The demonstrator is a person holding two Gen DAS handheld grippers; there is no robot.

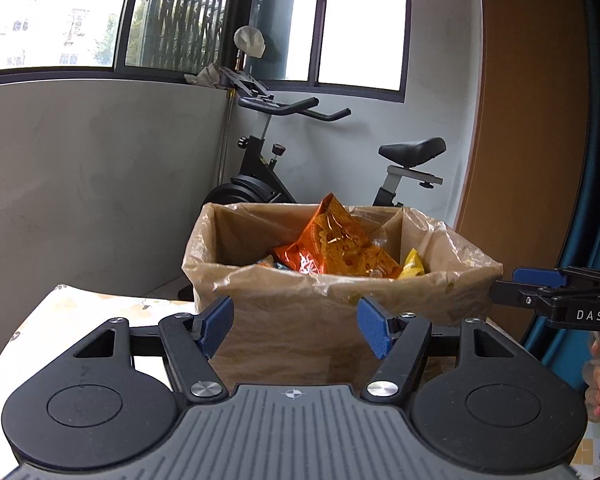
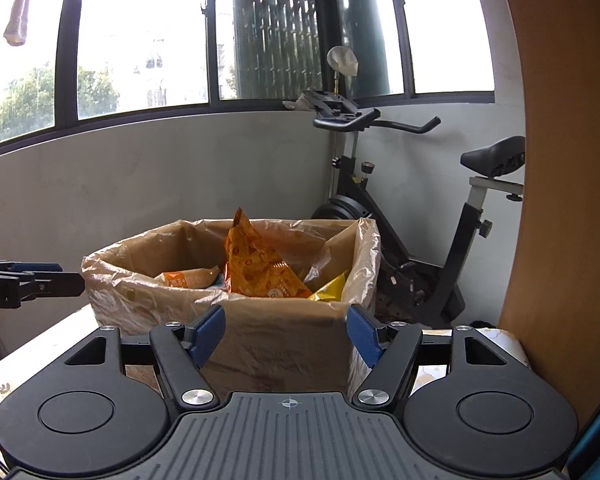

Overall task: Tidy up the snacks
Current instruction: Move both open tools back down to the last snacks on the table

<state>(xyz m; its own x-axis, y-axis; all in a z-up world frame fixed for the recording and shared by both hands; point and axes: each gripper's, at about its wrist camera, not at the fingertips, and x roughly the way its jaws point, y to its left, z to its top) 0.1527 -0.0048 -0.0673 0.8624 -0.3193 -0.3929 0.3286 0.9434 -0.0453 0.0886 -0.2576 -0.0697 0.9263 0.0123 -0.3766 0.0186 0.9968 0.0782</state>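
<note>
1. Snack packets – an orange bag (image 1: 336,244) upright, a yellow one (image 1: 412,264) beside it – sit inside the lined cardboard box (image 1: 300,320) on the tabletop (image 1: 80,312).
2. Left hand-held gripper (image 1: 296,326) – spread wide, empty.
3. Right hand-held gripper (image 2: 286,334) likewise wide, empty.

The box (image 1: 300,320) wall hides the lower snacks (image 1: 278,264). The bike (image 2: 420,240) seat is cut off at 3 o'clock.

The worktop (image 1: 80,312) shows at lower left — covered in a pale floral cloth. One plastic-lined cardboard box (image 1: 300,320) stands on it, centre frame.
</note>
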